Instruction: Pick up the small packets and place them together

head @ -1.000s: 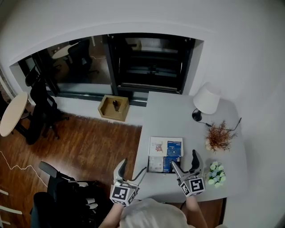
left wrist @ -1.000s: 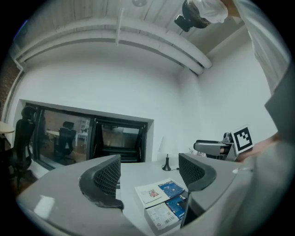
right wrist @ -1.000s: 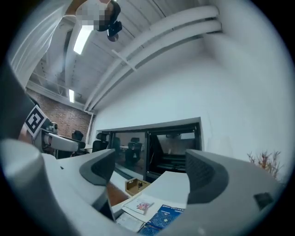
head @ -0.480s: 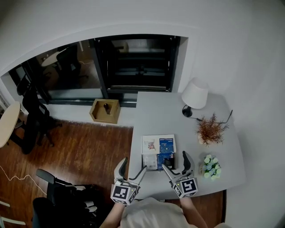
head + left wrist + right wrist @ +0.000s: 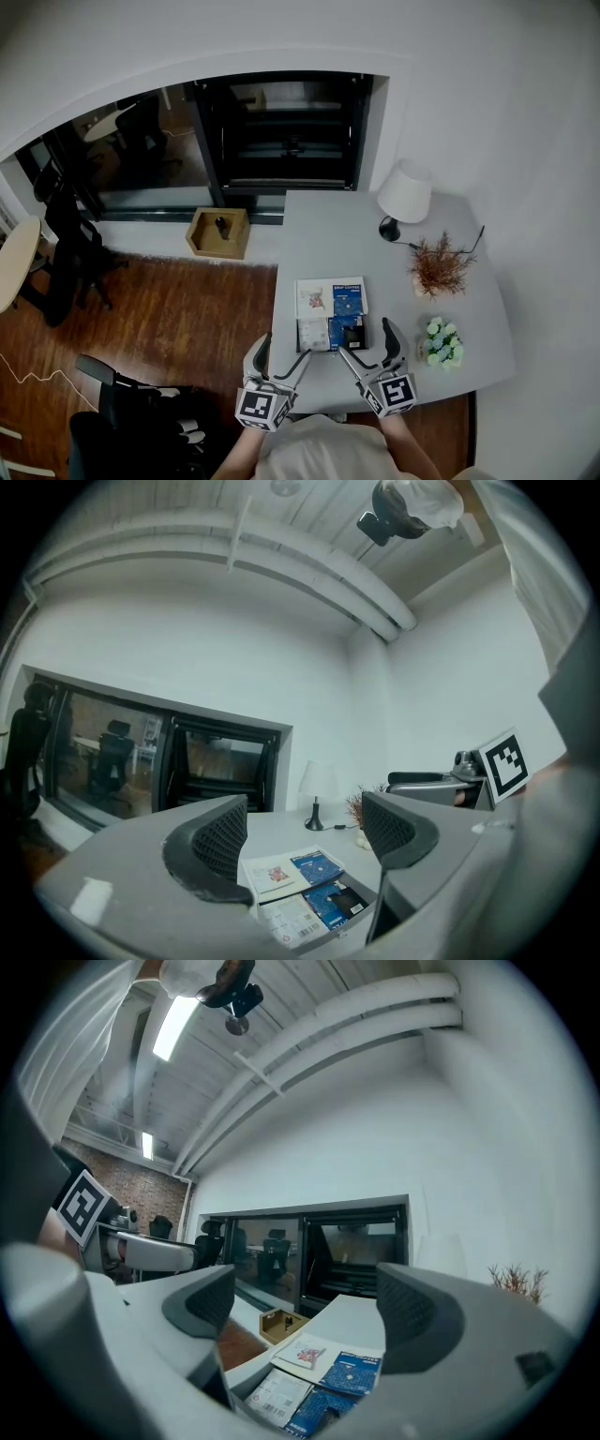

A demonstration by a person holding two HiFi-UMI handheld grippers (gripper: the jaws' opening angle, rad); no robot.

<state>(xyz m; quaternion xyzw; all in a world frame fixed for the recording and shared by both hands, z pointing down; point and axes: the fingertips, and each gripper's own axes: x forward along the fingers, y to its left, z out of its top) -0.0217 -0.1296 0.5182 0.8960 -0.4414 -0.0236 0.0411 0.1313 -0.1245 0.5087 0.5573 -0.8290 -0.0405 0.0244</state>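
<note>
Between the jaws of the left gripper (image 5: 305, 832) nothing was held; the jaws stood wide apart, and its own view showed only the packets (image 5: 305, 892) lying further off on the table; right gripper (image 5: 305, 1312) likewise wide open and empty, packets visible past its pads; in the head view the left gripper (image 5: 284, 347) hung at the near left corner of the grey table (image 5: 328, 234), off the packets; the right gripper (image 5: 366, 337) hung over the near edge, its inner jaw tip just at the near side of the packets (image 5: 331, 314).

Packets: four flat ones, two white and two blue, edge to edge in a two-by-two block at the table's near middle; lamp (image 5: 405, 192), dried plant (image 5: 439, 267) and small flowers (image 5: 439, 342) stood well apart to the right.

Judgement: no pick was under way; since the block already lay together, I could not tell whether sorting was pending or done; any pick would call for tipping a gripper down steeply and working one pad under a packet's free outer edge, as flat packets offer little to pinch.

Against the frame a second earlier: the block kept its arrangement; both grippers kept much the same stance and spread; the whole scene sat further left in the head view, so the head had turned.
</note>
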